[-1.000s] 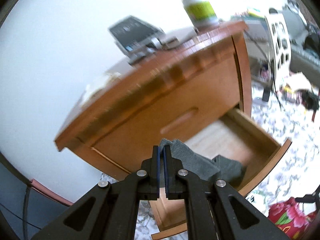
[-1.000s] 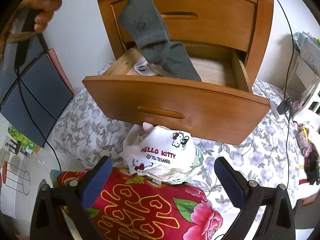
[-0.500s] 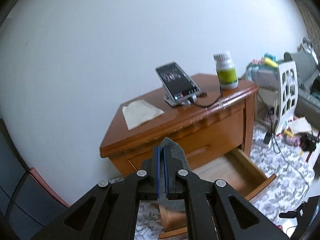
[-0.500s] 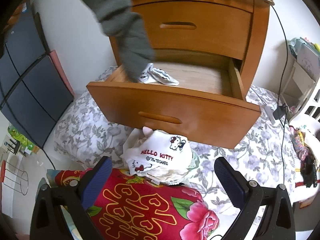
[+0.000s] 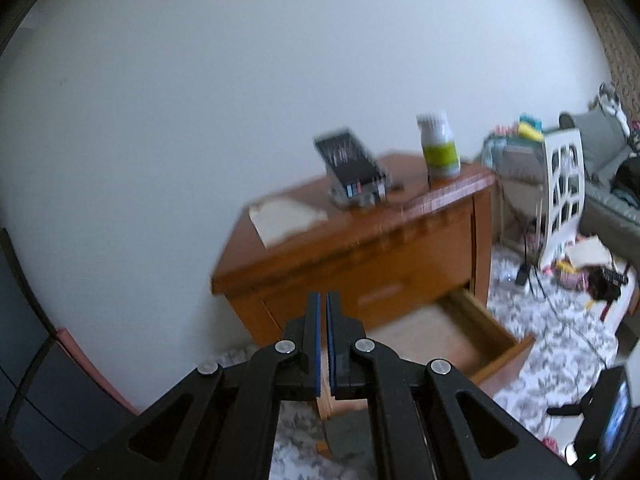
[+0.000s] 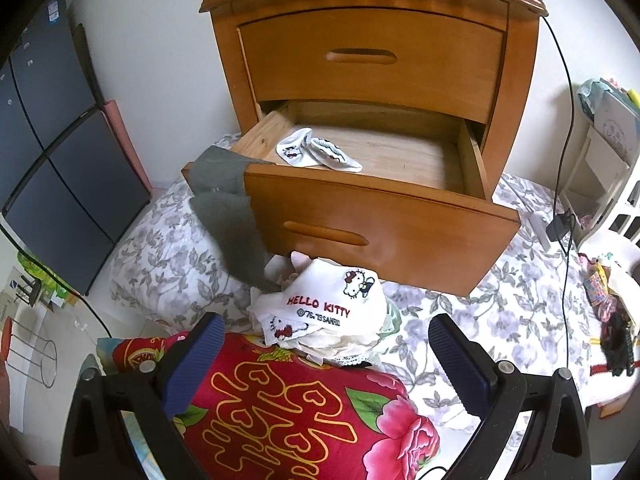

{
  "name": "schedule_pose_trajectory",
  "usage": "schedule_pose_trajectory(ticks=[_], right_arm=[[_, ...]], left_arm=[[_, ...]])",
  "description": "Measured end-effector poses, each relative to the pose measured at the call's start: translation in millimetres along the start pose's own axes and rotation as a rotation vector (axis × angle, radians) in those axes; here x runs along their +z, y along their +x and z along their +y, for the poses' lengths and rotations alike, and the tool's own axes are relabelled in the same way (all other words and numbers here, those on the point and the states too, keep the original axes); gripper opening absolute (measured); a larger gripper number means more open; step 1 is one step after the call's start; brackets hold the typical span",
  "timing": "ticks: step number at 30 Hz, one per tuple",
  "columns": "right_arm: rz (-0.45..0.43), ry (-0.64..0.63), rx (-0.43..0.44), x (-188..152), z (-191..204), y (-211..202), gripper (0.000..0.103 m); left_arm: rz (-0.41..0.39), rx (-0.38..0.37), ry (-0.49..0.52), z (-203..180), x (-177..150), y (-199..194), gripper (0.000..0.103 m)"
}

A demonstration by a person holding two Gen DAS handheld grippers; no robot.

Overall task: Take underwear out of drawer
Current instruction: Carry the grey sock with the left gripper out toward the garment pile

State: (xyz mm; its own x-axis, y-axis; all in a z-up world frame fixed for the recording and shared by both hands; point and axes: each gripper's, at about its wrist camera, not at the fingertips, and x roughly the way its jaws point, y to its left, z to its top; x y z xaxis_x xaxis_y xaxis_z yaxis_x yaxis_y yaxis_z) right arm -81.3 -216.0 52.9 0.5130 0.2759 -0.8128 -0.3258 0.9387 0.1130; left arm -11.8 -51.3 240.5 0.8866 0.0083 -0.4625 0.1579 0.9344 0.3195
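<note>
The nightstand's lower drawer (image 6: 380,220) stands pulled out, with small white printed garments (image 6: 316,154) on its wooden floor. A grey garment (image 6: 228,208) hangs past the drawer's left front corner down toward a pile of white Hello Kitty underwear (image 6: 320,304) on the bed. My right gripper (image 6: 326,322) is open just in front of that pile, holding nothing. My left gripper (image 5: 323,298) is shut, high above and left of the drawer (image 5: 460,332). No cloth shows between its fingertips. A grey patch (image 5: 348,436) shows below, between its arms.
A red floral quilt (image 6: 288,408) lies under my right gripper on a grey floral sheet (image 6: 500,312). On the nightstand top stand a phone on a stand (image 5: 352,168), a bottle (image 5: 438,144) and a paper (image 5: 284,216). A white rack (image 5: 560,188) and clutter stand right. Dark panels (image 6: 52,140) stand left.
The grey garment, held high over the drawer before, now hangs low by the drawer's left corner. Its tip no longer shows above my left fingers. The right gripper barely moved.
</note>
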Motion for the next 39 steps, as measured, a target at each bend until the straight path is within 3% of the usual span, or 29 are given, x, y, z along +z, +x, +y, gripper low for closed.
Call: schedule_pose_trajectory(ticks=[7, 15, 17, 19, 20, 23, 25, 29, 31, 39], right_arm=[[0.010, -0.003, -0.005, -1.8, 0.7, 1.8, 0.103], [0.030, -0.002, -0.009, -4.6, 1.1, 8.1, 0.103], [0.033, -0.004, -0.008, -5.0, 1.5, 9.3, 0.103], [0.038, -0.006, -0.009, -5.4, 2.0, 10.6, 0.103], [0.041, -0.006, -0.009, -5.8, 1.9, 11.6, 0.103], [0.052, -0.005, -0.011, -6.5, 1.5, 15.3, 0.103], [0.061, -0.004, -0.012, -6.6, 1.3, 18.2, 0.103], [0.069, -0.008, -0.011, -6.6, 1.6, 21.5, 0.103], [0.075, -0.006, -0.013, -6.7, 1.4, 23.7, 0.103], [0.091, 0.001, -0.015, -6.8, -1.1, 30.2, 0.103]], left_arm=[[0.135, -0.064, -0.027, -8.3, -50.8, 40.4, 0.003], [0.237, -0.131, -0.180, 1.3, -114.3, 64.3, 0.004], [0.254, -0.155, -0.236, 5.3, -131.2, 68.5, 0.009], [0.285, -0.159, -0.289, 9.1, -148.4, 75.5, 0.034], [0.298, -0.156, -0.316, 10.2, -157.1, 78.9, 0.040], [0.341, -0.168, -0.396, 13.4, -180.7, 90.3, 0.043], [0.365, -0.178, -0.429, 11.8, -195.8, 99.2, 0.055], [0.436, -0.207, -0.498, 6.7, -221.4, 118.6, 0.057], [0.457, -0.211, -0.528, 5.0, -230.2, 125.5, 0.065], [0.476, -0.277, -0.640, 0.9, -242.6, 149.7, 0.067]])
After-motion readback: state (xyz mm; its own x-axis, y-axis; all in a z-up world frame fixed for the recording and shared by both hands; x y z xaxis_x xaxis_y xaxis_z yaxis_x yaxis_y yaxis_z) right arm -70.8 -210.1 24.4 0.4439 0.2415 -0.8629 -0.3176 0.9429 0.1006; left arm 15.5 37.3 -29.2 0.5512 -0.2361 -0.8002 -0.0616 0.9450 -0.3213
